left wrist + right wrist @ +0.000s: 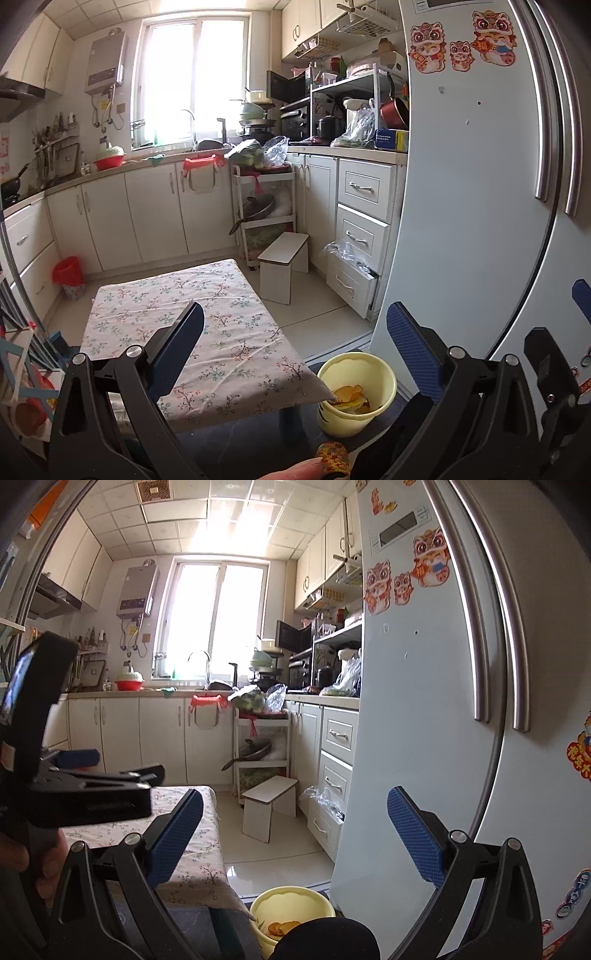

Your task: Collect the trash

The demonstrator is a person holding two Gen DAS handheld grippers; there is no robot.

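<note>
Both grippers hang with jaws spread wide and empty: the left gripper point(295, 343) above the yellow bin point(356, 391), the right gripper point(295, 830) just beside it. The bin sits on the floor against the flowered worktop's point(192, 325) near corner, peels point(349, 397) inside.

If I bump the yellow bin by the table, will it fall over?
Probably easily. The yellow bin looks like thin plastic holding only a few peels, so likely light. It is taller than wide, standing on smooth floor, so it may slide or tip.
</note>
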